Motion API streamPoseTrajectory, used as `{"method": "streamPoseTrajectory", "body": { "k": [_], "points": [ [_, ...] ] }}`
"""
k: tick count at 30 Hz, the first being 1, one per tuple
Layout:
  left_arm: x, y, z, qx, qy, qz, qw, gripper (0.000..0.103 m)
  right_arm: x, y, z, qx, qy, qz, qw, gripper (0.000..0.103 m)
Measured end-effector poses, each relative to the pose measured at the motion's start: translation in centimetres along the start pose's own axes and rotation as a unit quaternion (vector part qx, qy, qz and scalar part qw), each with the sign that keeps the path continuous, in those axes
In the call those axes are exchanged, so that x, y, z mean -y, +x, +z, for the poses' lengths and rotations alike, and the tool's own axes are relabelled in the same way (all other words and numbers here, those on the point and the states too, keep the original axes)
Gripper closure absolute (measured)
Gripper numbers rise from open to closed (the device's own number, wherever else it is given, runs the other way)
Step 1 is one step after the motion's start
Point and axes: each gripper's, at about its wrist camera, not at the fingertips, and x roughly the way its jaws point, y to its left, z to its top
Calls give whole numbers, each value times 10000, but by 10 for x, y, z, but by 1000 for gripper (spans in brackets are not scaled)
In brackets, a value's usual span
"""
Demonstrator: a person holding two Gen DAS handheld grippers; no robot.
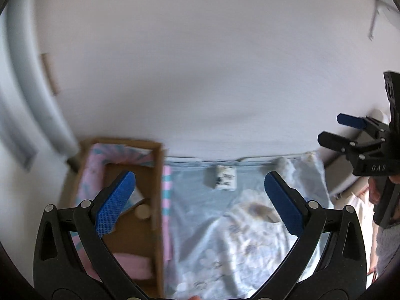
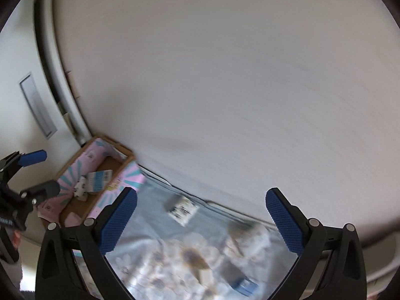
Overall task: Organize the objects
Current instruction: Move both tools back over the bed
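Both handheld grippers hang above a bed spread with a pale blue floral sheet (image 1: 200,215), their blue-padded fingers spread wide and grasping nothing. In the left wrist view, the left gripper (image 1: 200,205) frames the bedding, with a small white packet with dark print (image 1: 226,177) lying on the sheet at 12 o'clock from its fingers, close to the white wall (image 1: 200,62). At 9 o'clock sits an open cardboard box (image 1: 157,175) lined with pink-and-blue patterned flaps, a pink item (image 1: 132,262) and a small round pale object (image 1: 143,211) visible inside. The right gripper (image 1: 332,130) shows at 3 o'clock in that view, well apart from the box. From the right wrist view, the right gripper (image 2: 201,222) looks over the same sheet, where a blue-and-white packet (image 2: 246,283) lies at 5 o'clock; motion blur hides its details. The left gripper (image 2: 41,172) appears at 9 o'clock, just beside the box.
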Motion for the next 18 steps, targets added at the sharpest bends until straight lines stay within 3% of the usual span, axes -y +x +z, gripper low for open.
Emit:
{"method": "streamPoseTrajectory", "body": {
  "k": [3,8,16,18],
  "points": [
    [15,18,2,-86,27,-344,9994,0,19,-6,-20,-26,285,-165,9995,0],
    [40,51,-5,-308,341,-283,9985,0,39,-5,-66,-94,961,-274,9950,0],
    [62,104,-28,-662,627,-368,9952,0,46,11,-133,-316,1550,-544,9859,1],
    [65,119,-34,-770,641,-388,9942,6,51,16,-146,-372,1687,-641,9829,2]
  ]
}}
